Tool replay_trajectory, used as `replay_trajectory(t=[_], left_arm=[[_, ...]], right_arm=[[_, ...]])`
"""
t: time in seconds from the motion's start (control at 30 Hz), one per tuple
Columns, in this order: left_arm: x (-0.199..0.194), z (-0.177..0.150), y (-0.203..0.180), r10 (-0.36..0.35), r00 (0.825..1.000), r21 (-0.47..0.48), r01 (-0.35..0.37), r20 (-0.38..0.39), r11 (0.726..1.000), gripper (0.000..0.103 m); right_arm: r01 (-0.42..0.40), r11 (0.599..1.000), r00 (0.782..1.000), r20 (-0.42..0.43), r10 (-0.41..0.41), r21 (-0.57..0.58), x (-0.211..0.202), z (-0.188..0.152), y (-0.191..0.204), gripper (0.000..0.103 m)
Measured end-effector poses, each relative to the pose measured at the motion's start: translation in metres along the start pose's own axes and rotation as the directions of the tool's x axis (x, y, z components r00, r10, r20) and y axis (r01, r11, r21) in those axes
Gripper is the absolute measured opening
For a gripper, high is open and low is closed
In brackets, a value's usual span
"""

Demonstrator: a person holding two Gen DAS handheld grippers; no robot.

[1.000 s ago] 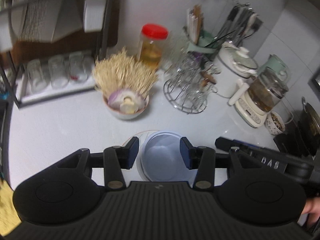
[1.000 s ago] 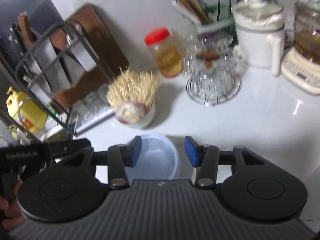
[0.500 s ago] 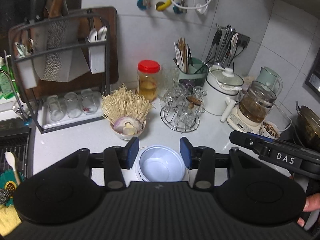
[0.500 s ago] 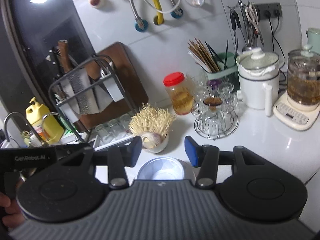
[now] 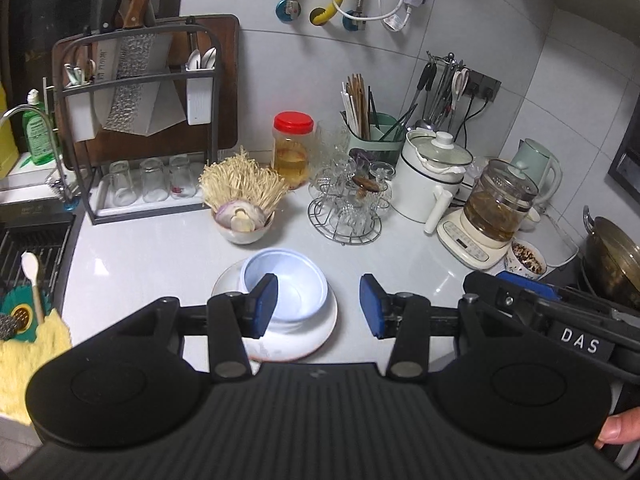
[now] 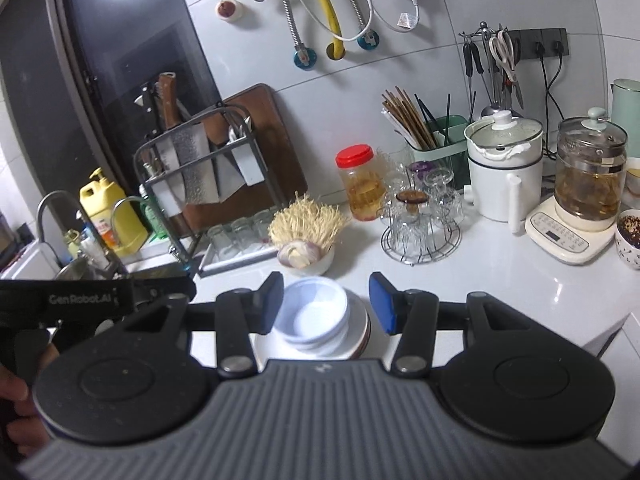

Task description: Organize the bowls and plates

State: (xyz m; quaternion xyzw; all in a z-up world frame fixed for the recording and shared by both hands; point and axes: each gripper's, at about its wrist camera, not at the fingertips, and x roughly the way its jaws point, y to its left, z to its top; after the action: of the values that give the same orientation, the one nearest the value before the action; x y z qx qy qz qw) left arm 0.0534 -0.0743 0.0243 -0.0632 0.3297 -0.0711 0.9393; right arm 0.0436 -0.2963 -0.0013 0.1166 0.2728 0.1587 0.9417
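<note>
Both grippers' jaws part-open, empty; blue bowl [image 5: 286, 288] sits off-centre on plate [image 5: 316, 336], could slide if nudged.

Bowl [image 5: 286, 288] sits on plate [image 5: 320, 332], garlic bowl [image 5: 244, 224] just behind it.

Plate [image 5: 316, 332]: near rim hidden behind left tool [image 5: 318, 306] body, 6 o'clock. Wok [image 5: 612, 264] cut by frame edge, 3 o'clock. Right view: bowl [image 6: 314, 312] slightly blurred; plate stack count unreadable.
</note>
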Motion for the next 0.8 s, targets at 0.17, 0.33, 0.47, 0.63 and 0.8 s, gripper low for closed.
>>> replay_trajectory(t=[0.17, 0.33, 0.47, 0.63, 0.8], left_arm=[[-0.021, -0.017, -0.01, 0.026, 1.0, 0.0, -0.026, 0.012, 1.0, 0.051], [-0.036, -0.033, -0.013, 0.032, 0.999, -0.022, -0.031, 0.009, 0.999, 0.051], [-0.047, -0.047, -0.019, 0.034, 0.999, -0.024, -0.034, 0.004, 0.999, 0.051], [-0.057, -0.067, -0.029, 0.045, 0.999, -0.021, -0.045, -0.008, 0.999, 0.052], [-0.065, -0.087, -0.038, 0.066, 0.997, -0.031, -0.067, -0.032, 0.997, 0.058]], right_arm=[[-0.014, 1.0, 1.0, -0.017, 0.014, 0.002, -0.016, -0.01, 0.001, 0.051], [-0.015, 1.0, 1.0, -0.012, 0.015, 0.003, -0.032, -0.019, 0.001, 0.051], [-0.013, 1.0, 1.0, -0.015, 0.013, -0.001, -0.044, -0.029, -0.001, 0.051], [-0.006, 1.0, 1.0, -0.024, 0.006, 0.003, -0.057, -0.043, -0.005, 0.051], [-0.011, 1.0, 1.0, -0.028, 0.011, -0.003, -0.069, -0.054, -0.01, 0.051]])
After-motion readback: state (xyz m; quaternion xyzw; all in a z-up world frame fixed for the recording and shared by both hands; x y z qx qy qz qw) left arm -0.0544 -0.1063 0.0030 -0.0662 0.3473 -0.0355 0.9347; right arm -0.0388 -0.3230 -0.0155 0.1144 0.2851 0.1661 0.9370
